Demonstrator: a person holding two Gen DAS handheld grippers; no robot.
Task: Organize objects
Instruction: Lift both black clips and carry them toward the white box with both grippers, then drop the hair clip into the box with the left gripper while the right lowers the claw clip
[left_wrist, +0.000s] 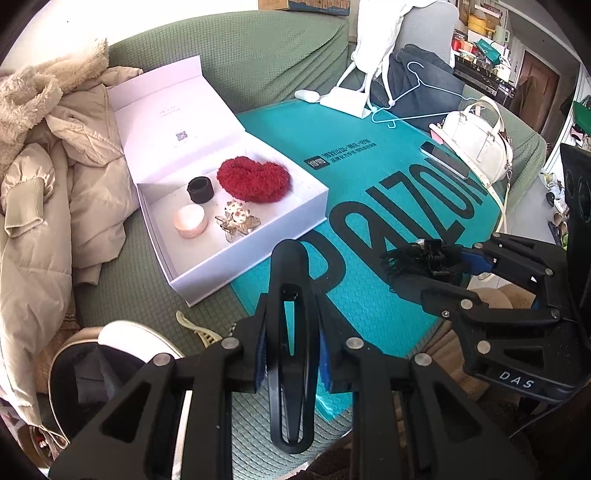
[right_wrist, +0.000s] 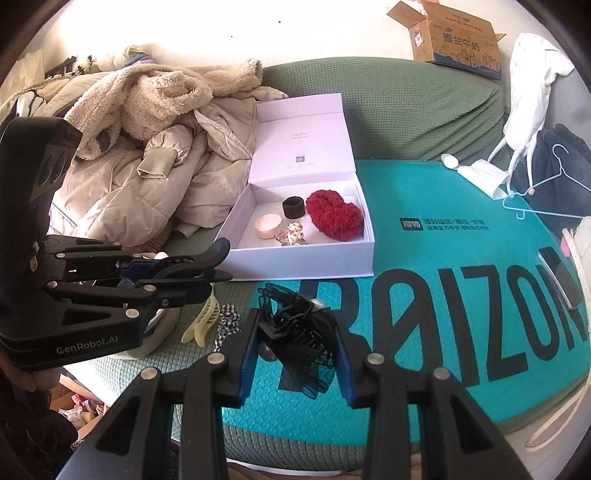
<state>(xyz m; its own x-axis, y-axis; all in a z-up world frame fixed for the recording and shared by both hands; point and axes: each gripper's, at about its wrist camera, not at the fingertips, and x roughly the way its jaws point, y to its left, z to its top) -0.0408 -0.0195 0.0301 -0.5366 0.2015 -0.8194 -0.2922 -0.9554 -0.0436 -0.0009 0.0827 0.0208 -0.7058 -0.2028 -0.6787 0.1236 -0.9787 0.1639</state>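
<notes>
Between the left gripper's (left_wrist: 291, 354) closed jaws sits a stiff, light black clip (left_wrist: 291, 332), held at mid-length. At two o'clock, the right gripper (right_wrist: 295, 343) clamps a soft black mesh hair claw (right_wrist: 295, 332), probably snag-prone. Only the right view shows a cream claw clip (right_wrist: 201, 325) whole; white box (right_wrist: 303, 262) at eleven.

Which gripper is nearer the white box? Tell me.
Left. The left gripper, shut on a black oval clip, has its tip just short of the white box's front wall. The right gripper, shut on a black mesh clip, hangs farther back over the teal mat.
</notes>
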